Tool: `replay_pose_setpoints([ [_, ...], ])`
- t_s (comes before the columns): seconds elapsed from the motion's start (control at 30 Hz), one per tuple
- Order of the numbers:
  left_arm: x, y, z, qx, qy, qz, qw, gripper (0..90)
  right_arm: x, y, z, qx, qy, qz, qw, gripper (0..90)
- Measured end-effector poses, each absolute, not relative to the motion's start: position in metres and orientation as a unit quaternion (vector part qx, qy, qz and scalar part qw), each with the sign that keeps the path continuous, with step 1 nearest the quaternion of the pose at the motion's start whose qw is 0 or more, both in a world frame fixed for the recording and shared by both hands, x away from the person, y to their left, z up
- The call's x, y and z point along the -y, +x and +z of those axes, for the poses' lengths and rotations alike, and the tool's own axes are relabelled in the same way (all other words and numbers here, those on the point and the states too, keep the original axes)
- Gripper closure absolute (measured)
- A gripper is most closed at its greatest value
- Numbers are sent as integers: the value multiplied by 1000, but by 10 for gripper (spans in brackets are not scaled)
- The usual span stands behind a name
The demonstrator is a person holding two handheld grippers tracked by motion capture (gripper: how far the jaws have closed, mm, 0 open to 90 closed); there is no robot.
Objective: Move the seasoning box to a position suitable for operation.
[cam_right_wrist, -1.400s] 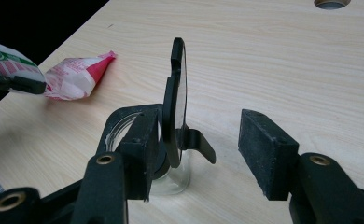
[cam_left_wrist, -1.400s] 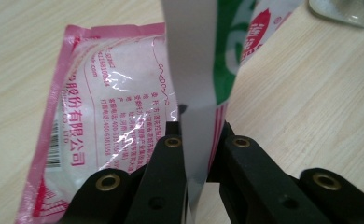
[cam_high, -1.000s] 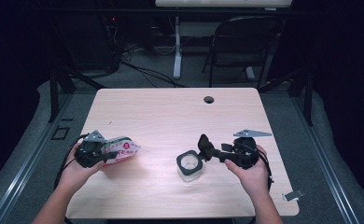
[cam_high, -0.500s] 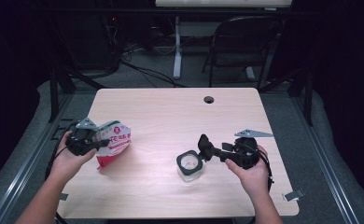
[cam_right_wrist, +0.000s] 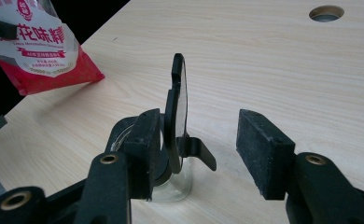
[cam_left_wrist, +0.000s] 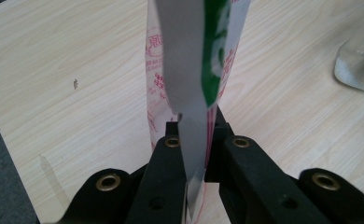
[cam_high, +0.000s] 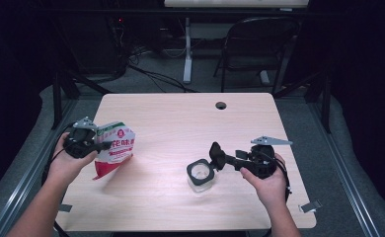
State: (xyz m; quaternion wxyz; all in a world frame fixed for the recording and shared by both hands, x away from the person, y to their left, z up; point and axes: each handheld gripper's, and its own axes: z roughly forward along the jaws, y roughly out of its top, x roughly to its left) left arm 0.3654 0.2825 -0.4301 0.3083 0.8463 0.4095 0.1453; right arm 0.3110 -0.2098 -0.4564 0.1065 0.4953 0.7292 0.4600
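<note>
L gripper point(cam_high: 104, 145) pinches the bag point(cam_high: 115, 148) by its top, near the tabletop's left edge. R gripper point(cam_right_wrist: 203, 140) spread beside the open jar point(cam_high: 200, 174), lid up, front-center. Thin grip: bag may slip, spill.

L gripper point(cam_high: 99, 145) fingers clamped shut, R gripper point(cam_high: 215, 157) fingers apart.

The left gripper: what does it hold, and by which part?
The left gripper holds a red and white bag. Its fingers pinch the flat sealed top edge, and the bag hangs tilted above the table.
</note>
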Motion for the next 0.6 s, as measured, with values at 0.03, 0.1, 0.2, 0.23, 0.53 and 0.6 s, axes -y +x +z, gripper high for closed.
replay_pose_setpoints([
  [0.03, -280, 365, -428, -407, 848, 146, 306, 900, 210, 310, -455, -729, 495, 460, 109, 493],
  [0.1, -279, 364, -427, -407, 848, 147, 306, 900, 210, 310, -454, -729, 493, 462, 109, 493],
  [0.2, -275, 363, -425, -406, 848, 144, 309, 900, 210, 308, -451, -731, 491, 460, 110, 493],
  [0.23, -273, 363, -424, -405, 848, 143, 311, 900, 210, 308, -451, -731, 491, 460, 110, 493],
  [0.53, -251, 362, -420, -381, 859, 129, 316, 900, 210, 305, -444, -740, 483, 456, 103, 494],
  [0.6, -241, 361, -419, -372, 865, 127, 313, 900, 210, 304, -442, -743, 483, 452, 102, 495],
])
